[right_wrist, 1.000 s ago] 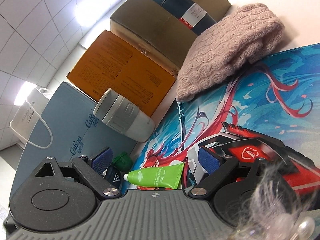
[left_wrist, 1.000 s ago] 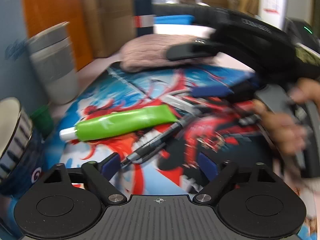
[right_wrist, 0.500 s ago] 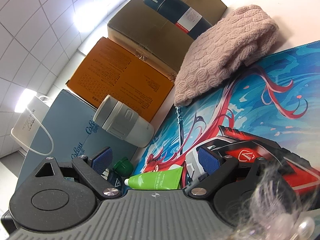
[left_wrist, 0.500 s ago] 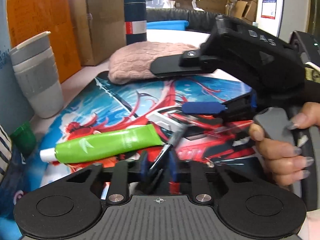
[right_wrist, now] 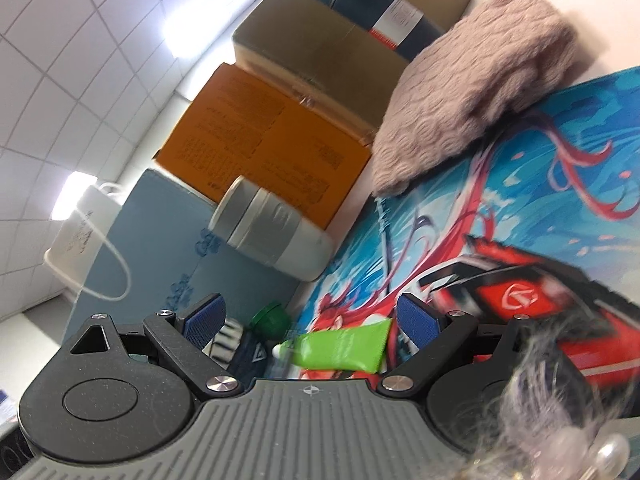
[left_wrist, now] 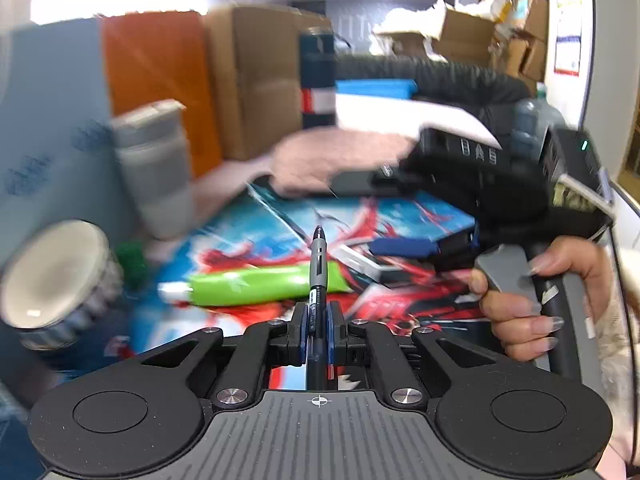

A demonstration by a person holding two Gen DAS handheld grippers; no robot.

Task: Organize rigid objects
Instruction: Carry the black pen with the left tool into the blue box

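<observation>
1. My left gripper (left_wrist: 318, 338) is clamped on one pen (left_wrist: 318, 268), its tip pointing away above the printed mat (left_wrist: 420, 212).
2. My right gripper (right_wrist: 310, 320) stands wide, nothing between its pads.
3. One green tube (left_wrist: 256, 286) lies flat on the mat, beyond the pen.
4. One grey lidded cup (right_wrist: 272, 228) stands at the mat's edge; contents hidden.
5. My right hand (left_wrist: 536, 300) wraps its gripper's handle.

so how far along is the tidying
Barely started. Nothing looks put away yet. In hand: the left gripper has closed on the pen, now off the mat. Left: the green tube lies on the mat, and the right gripper is open and empty.
</observation>
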